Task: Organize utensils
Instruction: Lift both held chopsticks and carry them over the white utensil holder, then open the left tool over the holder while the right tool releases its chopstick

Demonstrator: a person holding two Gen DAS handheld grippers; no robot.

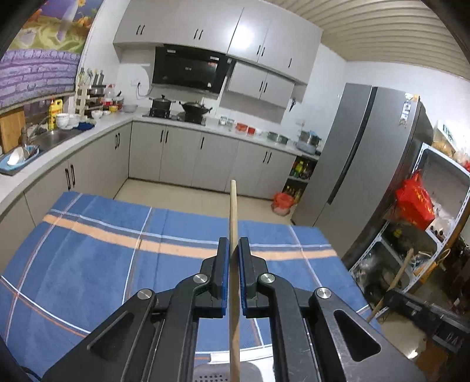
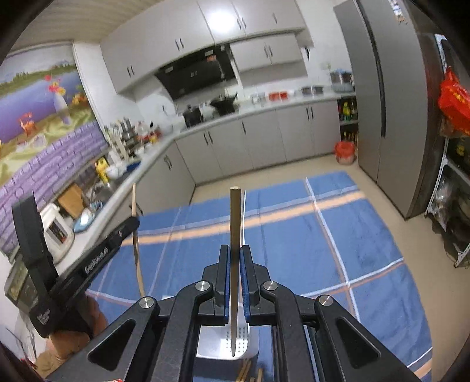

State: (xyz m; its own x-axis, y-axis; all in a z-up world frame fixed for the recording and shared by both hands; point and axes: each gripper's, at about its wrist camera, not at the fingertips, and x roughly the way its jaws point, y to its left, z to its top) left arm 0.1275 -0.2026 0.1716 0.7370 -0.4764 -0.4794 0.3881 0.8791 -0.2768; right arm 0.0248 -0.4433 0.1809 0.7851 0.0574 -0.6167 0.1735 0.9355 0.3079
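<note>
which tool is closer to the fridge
Right. The right tool is on the fridge side of the table; the left tool is farther off, on the counter side.

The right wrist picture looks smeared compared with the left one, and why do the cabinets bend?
Right wrist view: counter and pots smeared by motion blur, chopstick sharp. Left wrist view: crisper. Both: fisheye bends the cabinets; lamp glare on a door.

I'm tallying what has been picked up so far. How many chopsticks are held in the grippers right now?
2. One chopstick is clamped in the left gripper; the other chopstick in the right gripper. More sticks at the right view's bottom edge may be chopsticks too.
</note>
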